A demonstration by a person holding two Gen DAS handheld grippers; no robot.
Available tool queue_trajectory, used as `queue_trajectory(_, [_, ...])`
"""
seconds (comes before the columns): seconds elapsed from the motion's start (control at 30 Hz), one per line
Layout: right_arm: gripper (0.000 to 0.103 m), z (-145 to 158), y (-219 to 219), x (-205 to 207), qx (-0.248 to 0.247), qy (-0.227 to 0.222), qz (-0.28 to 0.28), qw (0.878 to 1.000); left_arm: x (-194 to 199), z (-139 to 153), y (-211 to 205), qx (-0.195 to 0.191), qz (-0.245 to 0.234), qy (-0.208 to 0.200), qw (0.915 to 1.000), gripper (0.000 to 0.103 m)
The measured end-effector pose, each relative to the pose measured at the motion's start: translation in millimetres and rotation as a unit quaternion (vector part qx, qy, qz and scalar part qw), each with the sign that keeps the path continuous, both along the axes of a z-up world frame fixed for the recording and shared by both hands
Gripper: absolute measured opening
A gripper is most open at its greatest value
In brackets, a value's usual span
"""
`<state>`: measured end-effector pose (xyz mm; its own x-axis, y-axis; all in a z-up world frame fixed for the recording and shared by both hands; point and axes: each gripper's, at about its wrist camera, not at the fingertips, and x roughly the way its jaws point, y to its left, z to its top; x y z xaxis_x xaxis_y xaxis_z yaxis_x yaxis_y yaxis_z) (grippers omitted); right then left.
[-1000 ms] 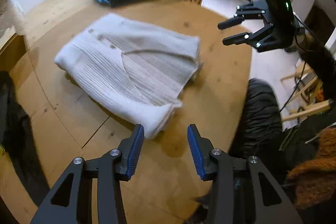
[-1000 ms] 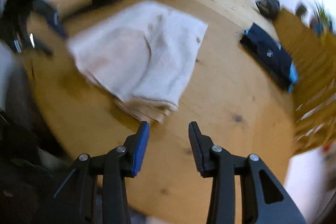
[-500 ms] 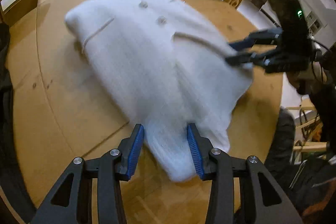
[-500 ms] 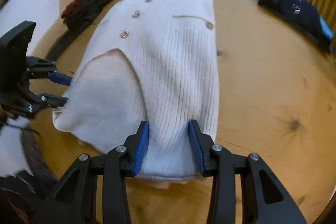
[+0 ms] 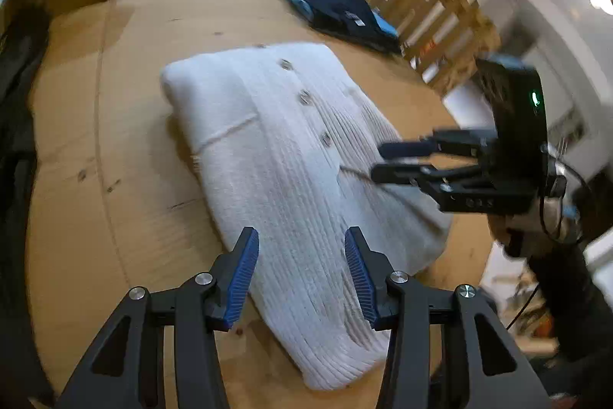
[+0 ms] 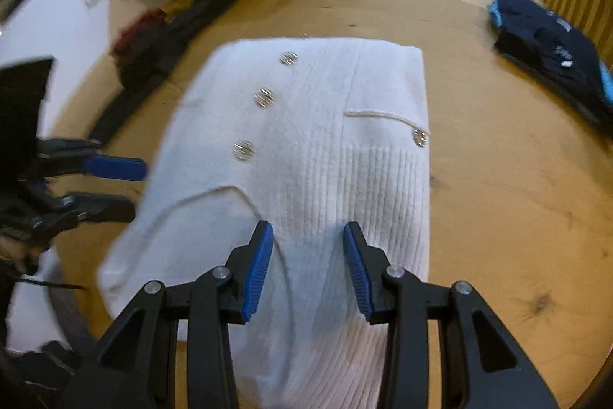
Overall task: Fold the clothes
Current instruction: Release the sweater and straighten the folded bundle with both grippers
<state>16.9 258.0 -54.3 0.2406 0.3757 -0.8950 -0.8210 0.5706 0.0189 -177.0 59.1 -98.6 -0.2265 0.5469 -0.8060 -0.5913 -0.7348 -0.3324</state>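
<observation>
one white cardigan point(image 6: 318, 156), two spread tools.

Since 1 second ago, both grippers have moved from off the table's near edge to over the folded white cardigan point(image 5: 291, 179). The left gripper point(image 5: 302, 269) now straddles 1 near corner with jaws spread, and the right gripper point(image 6: 308, 269) straddles the other, also spread, neither yet closed on the knit.

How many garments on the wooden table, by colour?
White: 1, the ribbed cardigan under both open grippers (left, right)
Navy with blue trim: 1, the folded garment by the slatted rail
Total: 2 on the wooden table
</observation>
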Motion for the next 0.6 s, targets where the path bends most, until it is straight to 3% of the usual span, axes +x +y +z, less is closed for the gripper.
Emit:
queue_trajectory(0.1, [0.039, -4, 1, -9, -0.027, -0.025, 0.019, 0.999, 6, -19, 19, -0.07, -0.021, 0.012, 0.9972, 0.05])
queue_trajectory(0.13, [0.039, -6, 2, -12, -0.037, -0.035, 0.027, 0.998, 6, -21, 20, -0.075, -0.022, 0.009, 0.9969, 0.054])
queue_trajectory(0.23, [0.038, 2, 2, -19, -0.045, -0.038, 0.027, 0.998, 2, -10, 12, -0.064, -0.012, -0.001, 0.9979, 0.051])
queue_trajectory(0.3, [0.038, 14, -1, -16, -0.015, -0.024, 0.014, 1.0, 1, 10, 7, -0.055, -0.008, 0.029, 0.998, 0.051])
queue_trajectory(0.43, [0.038, 26, -7, 2, 0.033, -0.015, -0.023, 0.999, -15, 29, 13, -0.04, 0.002, 0.045, 0.9982, 0.053])
queue_trajectory(0.6, [0.039, 8, -11, 27, 0.068, 0.043, -0.054, 0.995, -40, 13, 34, -0.041, 0.002, 0.026, 0.9988, 0.053])
